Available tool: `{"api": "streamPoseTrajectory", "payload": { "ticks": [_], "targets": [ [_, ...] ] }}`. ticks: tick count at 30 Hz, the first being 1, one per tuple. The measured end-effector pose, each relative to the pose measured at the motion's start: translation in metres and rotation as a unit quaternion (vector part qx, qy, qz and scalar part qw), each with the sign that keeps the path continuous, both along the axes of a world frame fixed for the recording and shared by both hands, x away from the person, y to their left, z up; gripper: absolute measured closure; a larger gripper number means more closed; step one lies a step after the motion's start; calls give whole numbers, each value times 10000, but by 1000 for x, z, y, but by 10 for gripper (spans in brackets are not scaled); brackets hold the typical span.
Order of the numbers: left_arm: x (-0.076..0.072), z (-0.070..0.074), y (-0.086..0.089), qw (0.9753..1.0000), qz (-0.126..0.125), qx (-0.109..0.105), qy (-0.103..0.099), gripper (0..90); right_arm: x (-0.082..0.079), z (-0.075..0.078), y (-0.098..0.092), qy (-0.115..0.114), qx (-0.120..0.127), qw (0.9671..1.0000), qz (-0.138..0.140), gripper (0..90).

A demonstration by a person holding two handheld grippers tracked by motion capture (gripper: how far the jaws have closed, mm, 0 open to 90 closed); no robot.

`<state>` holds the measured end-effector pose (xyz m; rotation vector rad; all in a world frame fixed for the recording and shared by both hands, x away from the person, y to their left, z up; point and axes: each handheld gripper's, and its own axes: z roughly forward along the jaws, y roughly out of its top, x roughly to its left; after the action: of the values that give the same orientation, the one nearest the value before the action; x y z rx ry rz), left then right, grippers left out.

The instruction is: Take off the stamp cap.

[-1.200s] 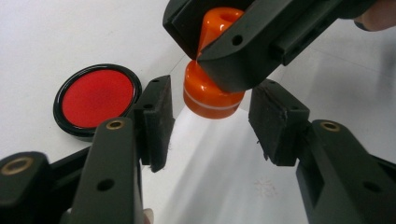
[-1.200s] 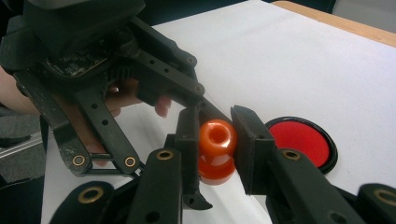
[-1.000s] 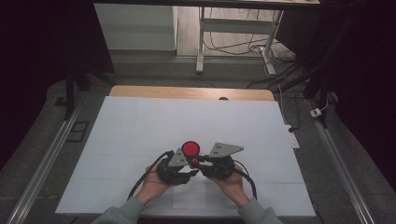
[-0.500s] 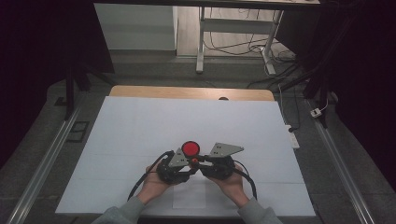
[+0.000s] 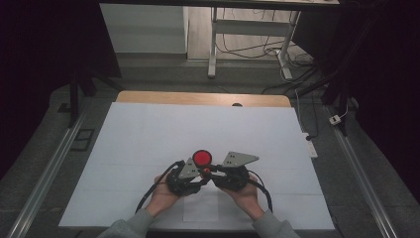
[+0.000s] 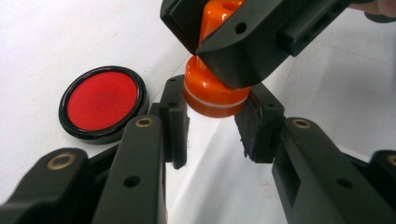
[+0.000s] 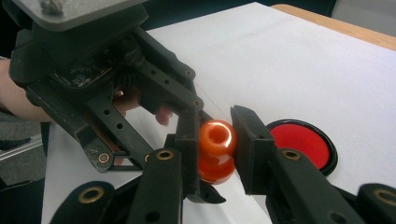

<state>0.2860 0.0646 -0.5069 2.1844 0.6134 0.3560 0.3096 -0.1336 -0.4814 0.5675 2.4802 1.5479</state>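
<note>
The two tools are meeting low over the white sheet (image 5: 148,148) on the counter, close to the person. The right tool (image 7: 215,137) is gripping a little orange knob (image 7: 216,149) — its jaws are pressing on the top part of the knob, and the knob is up off the sheet. In the left gripper view the same orange knob (image 6: 212,91) is hanging down between the jaws of the left tool (image 6: 212,128). Those jaws are spread apart, one on each side of the knob's fat bottom part. I can see a gap on each side, so the left tool is holding nothing right now.

A round red pad in a black rim (image 6: 102,102) is lying flat on the sheet just beside the tools. It is sitting apart from the knob, not touching it. In the high view the red pad (image 5: 201,158) is peeking out just past the two hands.

How far along is it? The picking up looks done, since the knob is in the air and held firmly. It looks like a pass from one tool to the other, or a pull on the two halves of the knob — I cannot tell which. Either way, the left tool has not yet squeezed the bottom part, so that step is left to do.
</note>
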Motion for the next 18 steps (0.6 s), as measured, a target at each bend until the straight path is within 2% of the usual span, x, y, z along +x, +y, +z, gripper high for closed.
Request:
{"api": "streamPoseTrajectory", "payload": {
  "ticks": [18],
  "targets": [
    [1,-3,1,10000,-18,77,52,650,-1,-2,3,-33,-79,10000,-42,719]
  ]
}}
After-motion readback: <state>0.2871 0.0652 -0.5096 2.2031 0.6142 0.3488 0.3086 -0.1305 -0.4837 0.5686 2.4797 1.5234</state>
